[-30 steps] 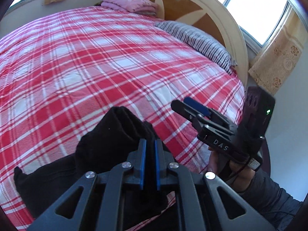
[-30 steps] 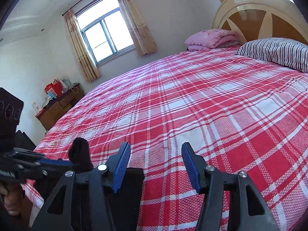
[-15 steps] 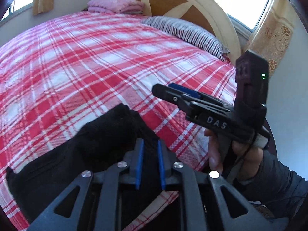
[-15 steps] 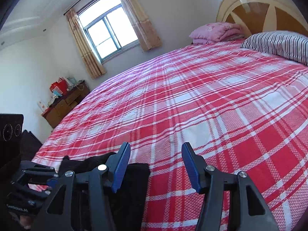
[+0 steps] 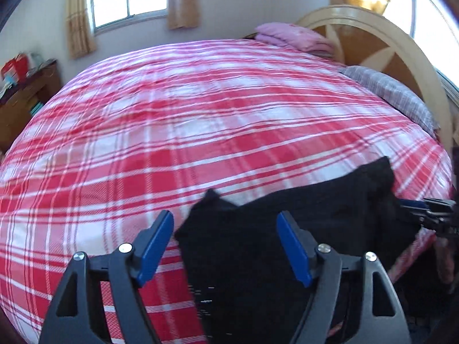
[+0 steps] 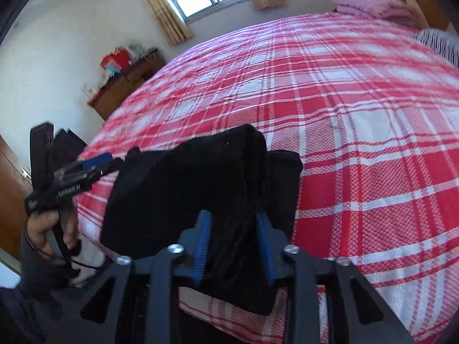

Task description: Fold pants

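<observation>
Black pants lie bunched at the near edge of the bed, on the red-and-white checked cover.

Left gripper: jaws wide apart and opening, blue pads clear of the cloth on both sides; pants sit below and between them, not pinched.

Right gripper: jaws closing around a raised fold of the pants, cloth between the blue pads and bulging up above them. Pads look to be against the fabric.

In the right wrist view the left gripper shows at the left edge w/ a hand on its handle. Pink blanket and striped pillow are by the headboard, well apart from the pants.
</observation>
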The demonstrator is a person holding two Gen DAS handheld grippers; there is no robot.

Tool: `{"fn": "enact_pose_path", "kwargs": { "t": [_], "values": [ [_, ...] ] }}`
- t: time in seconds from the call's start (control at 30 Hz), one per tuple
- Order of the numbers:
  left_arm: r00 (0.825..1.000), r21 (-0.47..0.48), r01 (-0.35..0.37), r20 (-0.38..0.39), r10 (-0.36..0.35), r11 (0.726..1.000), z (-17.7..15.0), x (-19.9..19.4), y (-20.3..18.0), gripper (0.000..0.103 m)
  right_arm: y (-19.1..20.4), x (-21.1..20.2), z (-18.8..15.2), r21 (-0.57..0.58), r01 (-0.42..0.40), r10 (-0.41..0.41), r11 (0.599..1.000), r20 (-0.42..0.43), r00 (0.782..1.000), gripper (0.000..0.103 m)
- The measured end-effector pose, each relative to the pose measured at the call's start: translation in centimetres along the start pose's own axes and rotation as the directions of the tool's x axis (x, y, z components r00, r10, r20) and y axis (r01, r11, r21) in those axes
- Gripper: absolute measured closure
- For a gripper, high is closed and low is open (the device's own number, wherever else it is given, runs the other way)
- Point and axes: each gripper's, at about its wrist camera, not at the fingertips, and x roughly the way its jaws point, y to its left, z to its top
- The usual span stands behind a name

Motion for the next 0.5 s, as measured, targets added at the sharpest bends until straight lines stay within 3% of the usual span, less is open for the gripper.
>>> {"fn": "enact_pose_path", "kwargs": {
  "t": [0.13, 0.27, 0.4, 0.5],
  "values": [
    [0.999, -0.029, -0.028, -0.026, 0.028, 0.999, -0.8, 1.7, 0.8, 0.022, 0.2, -1.1, -0.6, -0.039, 0.032, -0.032, 0.999, -0.015, 0.999, 0.088],
    [0.997, 0.0, -0.074, 0.0, 0.074, 0.997, -1.4, 1.7, 0.7, 0.002, 0.1, -0.8, -1.6, -0.077, 0.108, -0.114, 0.991, -0.075, 0.991, 0.088],
    [0.996, 0.019, -0.09, -0.005, 0.09, 0.996, -1.9, 2.4, 0.4, 0.002, -1.4, -0.3, -1.4, -0.019, 0.067, -0.068, 0.998, -0.08, 0.994, 0.087],
    [0.996, 0.013, -0.091, 0.0, 0.091, 0.996, -2.1, 2.3, 0.7, 0.002, -0.1, -1.7, -0.7, -0.059, 0.122, -0.122, 0.991, -0.004, 0.992, 0.081]
  ]
}}
